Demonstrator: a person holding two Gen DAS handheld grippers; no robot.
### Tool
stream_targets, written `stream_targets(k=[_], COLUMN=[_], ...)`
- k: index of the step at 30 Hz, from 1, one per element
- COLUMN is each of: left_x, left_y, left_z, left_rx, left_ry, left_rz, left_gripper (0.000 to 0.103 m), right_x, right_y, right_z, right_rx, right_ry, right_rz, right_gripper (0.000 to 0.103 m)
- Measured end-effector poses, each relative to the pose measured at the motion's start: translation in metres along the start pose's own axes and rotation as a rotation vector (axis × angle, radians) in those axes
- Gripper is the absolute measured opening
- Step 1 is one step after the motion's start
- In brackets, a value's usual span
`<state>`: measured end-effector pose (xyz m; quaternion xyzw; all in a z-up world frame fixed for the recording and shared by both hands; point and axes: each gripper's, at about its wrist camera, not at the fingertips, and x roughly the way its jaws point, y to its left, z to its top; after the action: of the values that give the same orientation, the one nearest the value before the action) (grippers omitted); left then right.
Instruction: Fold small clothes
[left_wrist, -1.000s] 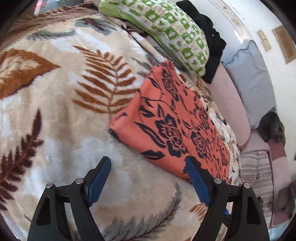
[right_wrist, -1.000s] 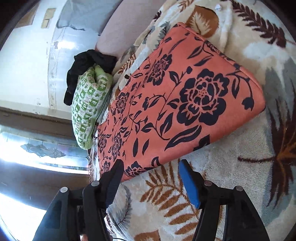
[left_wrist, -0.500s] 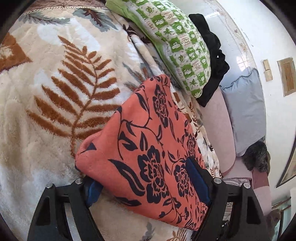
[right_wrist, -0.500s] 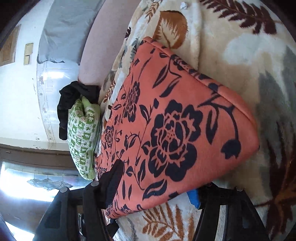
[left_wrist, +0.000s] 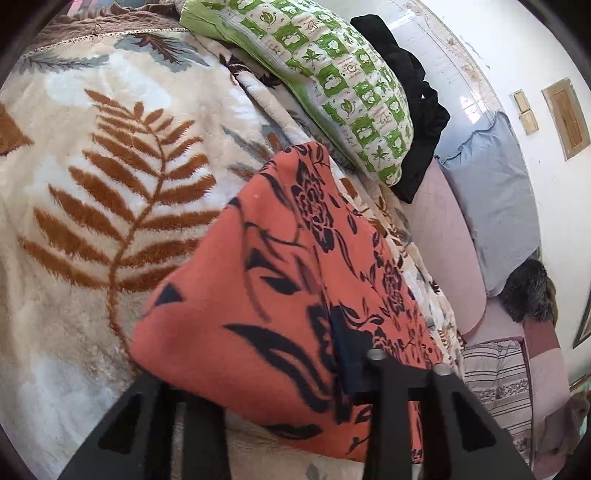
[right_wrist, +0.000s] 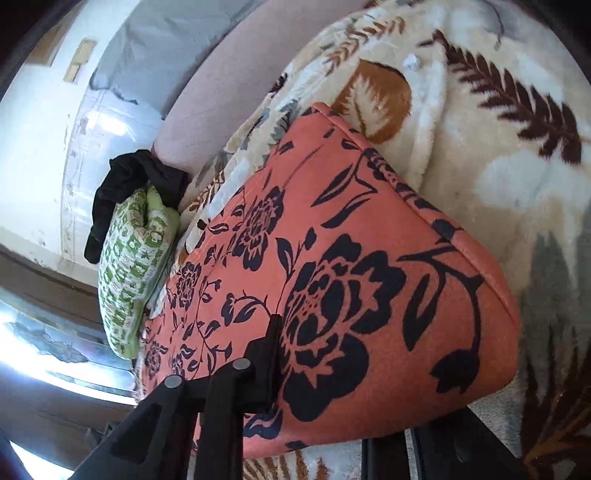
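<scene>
1 orange floral cloth (left_wrist: 280, 295) is spread on the 1 leaf-patterned blanket (left_wrist: 92, 177), and its near edge is being clamped at 2 corners by 2 grippers. The left gripper (left_wrist: 266, 384) is seen closing with the fabric between its jaws, and the right gripper (right_wrist: 332, 391) likewise. Beyond, 1 green checked pillow (left_wrist: 343, 85) and 1 black garment (left_wrist: 413, 110) are seen touching.
</scene>
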<state>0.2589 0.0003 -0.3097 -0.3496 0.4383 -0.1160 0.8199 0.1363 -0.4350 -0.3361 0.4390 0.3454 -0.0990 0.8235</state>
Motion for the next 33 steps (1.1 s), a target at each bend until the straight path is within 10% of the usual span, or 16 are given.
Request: stream_targets(k=[12,16,18,25,29,30,33], left_x=[-0.073,-0.068,-0.051,-0.055,-0.055,-0.055,-0.049], left_y=[-0.006,0.013,0.029,0.023,0.013,0.011,0.017], left_z=[-0.026,-0.034,-0.035,-0.034,-0.032,-0.031,-0.029], left_rx=[0.101,0.046,-0.010,-0.007,0.047,0.053,0.013], left_ry=[-0.032,0.020,0.099,0.052,0.018,0.015,0.028], left_rz=[-0.077,-0.028,0.014,-0.064,-0.042,-0.045,-0.048], left_gripper=[0.019,0.023,0.043,0.053,0.025,0.025,0.035], right_x=[-0.062,-0.072,-0.061,-0.088,-0.112,-0.114,-0.103], right_y=[0.035,0.026,0.012,-0.006,0.028,0.042,0.086], right_z=[-0.026,-0.043,-0.052,-0.072,-0.088,-0.090,-0.095], right_rx=[-0.205,-0.196,-0.155,-0.043,-0.217,-0.277,-0.408], right_ry=[-0.143,-0.045,0.054,0.175,0.173,0.158,0.126], right_rz=[-0.028,-0.028,-0.096,-0.050,-0.016,-0.010,0.014], right_gripper=[0.016,0.020,0.022,0.058,0.048,0.031,0.023])
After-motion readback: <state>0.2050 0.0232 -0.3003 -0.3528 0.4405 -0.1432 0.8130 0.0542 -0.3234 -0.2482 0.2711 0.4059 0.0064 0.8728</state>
